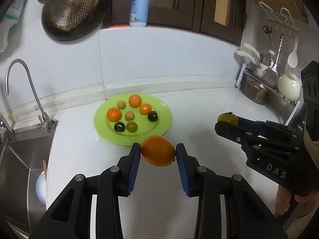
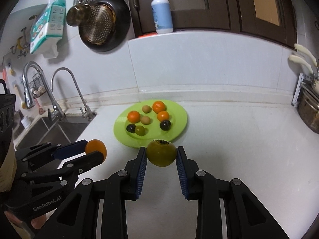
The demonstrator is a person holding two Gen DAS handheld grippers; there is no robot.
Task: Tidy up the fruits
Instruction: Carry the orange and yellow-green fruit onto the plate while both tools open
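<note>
Nearest the left wrist camera, the left gripper clamps an orange fruit between its blue pads, holding it above the white counter just in front of the plate's near rim. Nearest the right wrist camera, the right gripper pinches a green fruit with a dark stem cap on top, likewise held over the counter just short of the plate. Each gripper also shows at the edge of the other's view, with its fruit at the fingertips.

Beyond both sits a lime green plate carrying three small oranges, two pale tan round fruits, two dark round fruits and one small green fruit, all lying apart from one another.

Left of the counter is a steel sink with curved taps. Farther back, a dark pan hangs on the wall and a white pump bottle stands on the ledge.
</note>
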